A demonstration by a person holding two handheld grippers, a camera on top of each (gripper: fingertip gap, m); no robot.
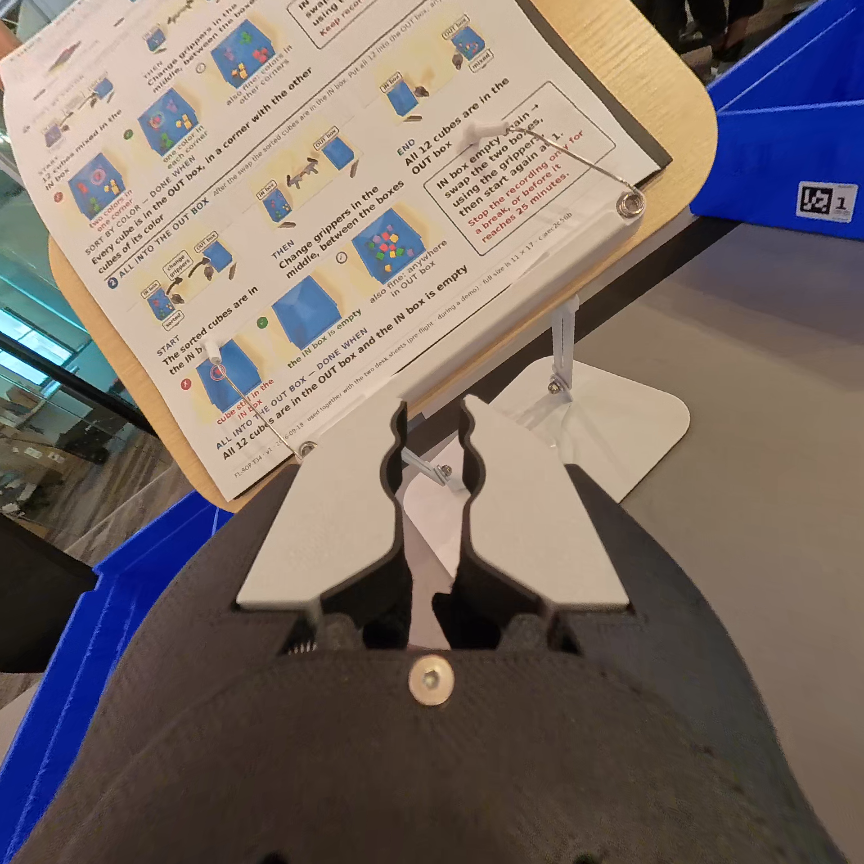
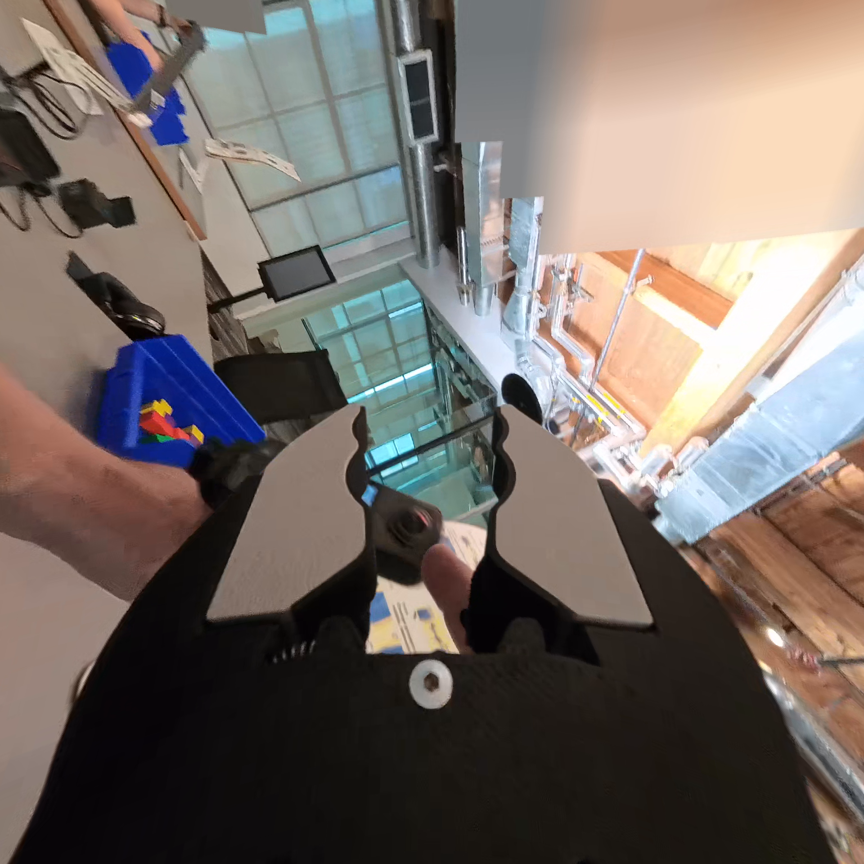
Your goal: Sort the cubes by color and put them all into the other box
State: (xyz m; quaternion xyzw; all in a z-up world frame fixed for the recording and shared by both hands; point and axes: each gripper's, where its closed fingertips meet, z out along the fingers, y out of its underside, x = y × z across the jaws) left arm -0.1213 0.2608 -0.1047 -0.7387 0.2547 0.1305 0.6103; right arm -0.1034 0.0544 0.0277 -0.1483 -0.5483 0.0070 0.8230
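Cubes (image 2: 168,428) sit in our blue box (image 2: 140,374) at nine o'clock. Left claw (image 1: 432,411) is narrowly parted and bare before the stand (image 1: 654,421); right claw (image 2: 428,416) gapes bare in open air.

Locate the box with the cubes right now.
Right wrist view, left side: the blue box holding the cubes sits on the grey table, just beyond the person's forearm, left of the right gripper.

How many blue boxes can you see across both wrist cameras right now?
At least 3, possibly 4. Left view: one box at upper right, another's rim at lower left. Right view: a box with cubes at left, possibly the same one; blurred blue boxes far off.
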